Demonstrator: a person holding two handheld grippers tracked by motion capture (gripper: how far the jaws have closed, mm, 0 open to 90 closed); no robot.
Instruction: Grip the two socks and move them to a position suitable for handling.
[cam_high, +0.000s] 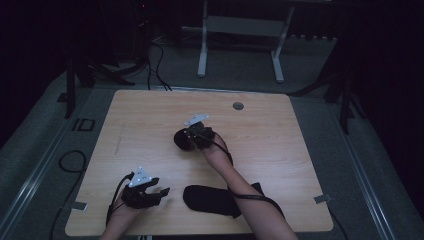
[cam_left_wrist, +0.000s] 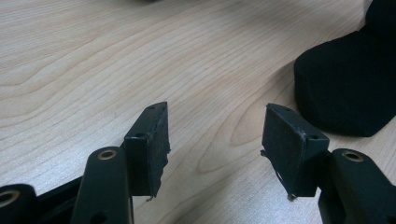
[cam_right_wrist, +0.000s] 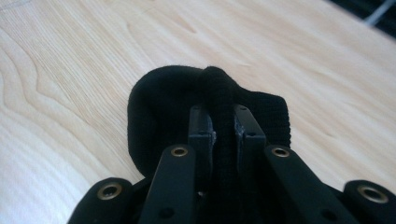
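Note:
My right gripper (cam_high: 188, 139) is near the middle of the wooden table (cam_high: 150, 115), shut on a fold of a black sock (cam_high: 180, 141). In the right gripper view the pads (cam_right_wrist: 201, 122) pinch a ridge of this sock (cam_right_wrist: 159, 102), which bunches on the wood in front of the gripper (cam_right_wrist: 224, 117). My left gripper (cam_high: 163, 192) rests near the front left edge, open, with bare wood between its pads (cam_left_wrist: 152, 140). A second black sock (cam_high: 210, 199) lies flat at the front, partly under the right forearm; it shows to the right of the left gripper (cam_left_wrist: 215, 135) as a dark sock end (cam_left_wrist: 345, 88).
A round cable hole (cam_high: 238, 105) sits near the table's far edge. Beyond the table stands a white desk frame (cam_high: 202, 50) on grey carpet. Cables (cam_high: 72, 161) loop on the floor at the left. The room around is dark.

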